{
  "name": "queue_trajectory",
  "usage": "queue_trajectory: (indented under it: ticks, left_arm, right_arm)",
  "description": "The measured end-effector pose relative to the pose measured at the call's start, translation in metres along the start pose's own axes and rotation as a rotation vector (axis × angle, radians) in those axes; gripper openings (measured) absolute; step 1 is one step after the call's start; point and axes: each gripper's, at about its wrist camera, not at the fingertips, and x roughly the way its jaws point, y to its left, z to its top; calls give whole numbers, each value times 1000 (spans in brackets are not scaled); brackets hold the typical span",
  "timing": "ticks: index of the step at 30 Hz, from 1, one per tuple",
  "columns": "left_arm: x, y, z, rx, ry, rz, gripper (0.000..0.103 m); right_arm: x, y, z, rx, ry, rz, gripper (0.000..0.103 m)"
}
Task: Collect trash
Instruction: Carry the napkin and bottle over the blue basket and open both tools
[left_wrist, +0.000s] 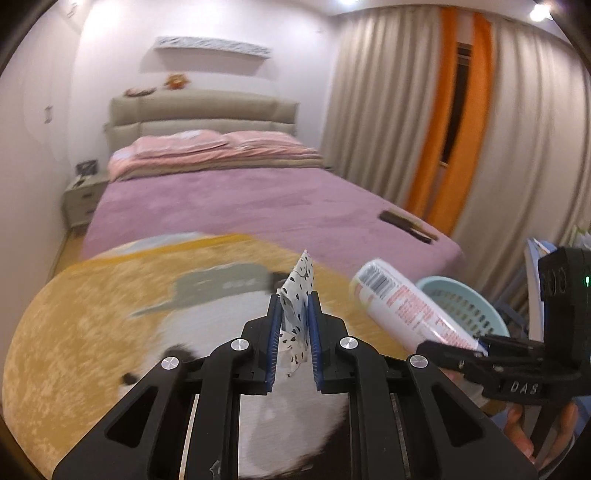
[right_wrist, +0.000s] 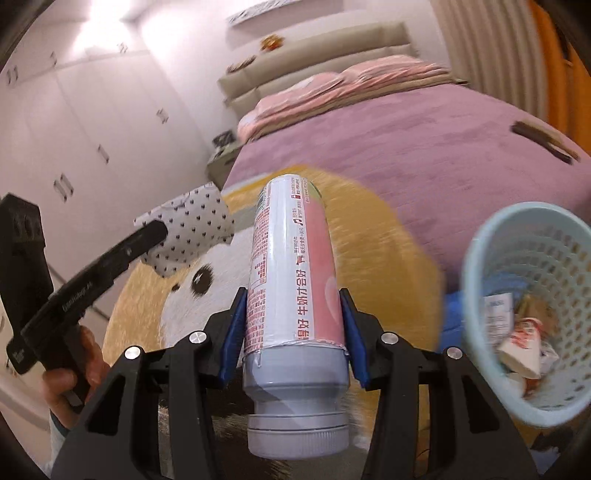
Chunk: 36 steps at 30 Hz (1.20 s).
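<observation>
My left gripper (left_wrist: 293, 306) is shut on a white paper wrapper with black spots (left_wrist: 297, 295), held above a round yellow rug. The same wrapper (right_wrist: 192, 229) shows in the right wrist view at the tip of the left gripper (right_wrist: 157, 230). My right gripper (right_wrist: 293, 306) is shut on a white and pink bottle with red print (right_wrist: 291, 273); its grey cap points toward the camera. The bottle also shows in the left wrist view (left_wrist: 410, 306), held by the right gripper (left_wrist: 476, 345). A light blue trash basket (right_wrist: 476, 258) stands at the right with several wrappers inside; it also shows in the left wrist view (left_wrist: 461, 302).
A bed with a purple cover (left_wrist: 236, 206) and pink bedding lies ahead. A dark flat object (left_wrist: 406, 225) lies near the bed's right edge. The yellow rug with an animal face (left_wrist: 92, 325) covers the floor below. Curtains (left_wrist: 517, 147) hang at the right, a nightstand (left_wrist: 81, 199) at the left.
</observation>
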Motion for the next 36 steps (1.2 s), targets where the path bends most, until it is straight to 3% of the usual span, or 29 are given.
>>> queue_trajectory:
  ticks: [6, 10, 12, 19, 26, 34, 36]
  left_arm:
    - [23, -60, 13, 71, 9, -104, 13]
    - [47, -96, 15, 13, 71, -291, 13]
    - [59, -114, 13, 24, 95, -324, 13]
    - [102, -161, 11, 77, 155, -354, 13]
    - [150, -170, 6, 14, 284, -391, 13]
    - [170, -179, 2, 5, 316, -383, 14]
    - [170, -181, 1, 16, 312, -373, 18]
  right_arm:
    - [-59, -49, 10, 67, -129, -119, 45]
    - [-84, -83, 10, 130, -175, -173, 45]
    - [-89, -99, 9, 169, -182, -213, 45]
    - [-95, -154, 6, 278, -174, -294, 45]
    - [-94, -188, 8, 332, -169, -342, 45]
    - [-80, -208, 12, 377, -140, -363, 45]
    - [-75, -210, 14, 379, -131, -366, 45]
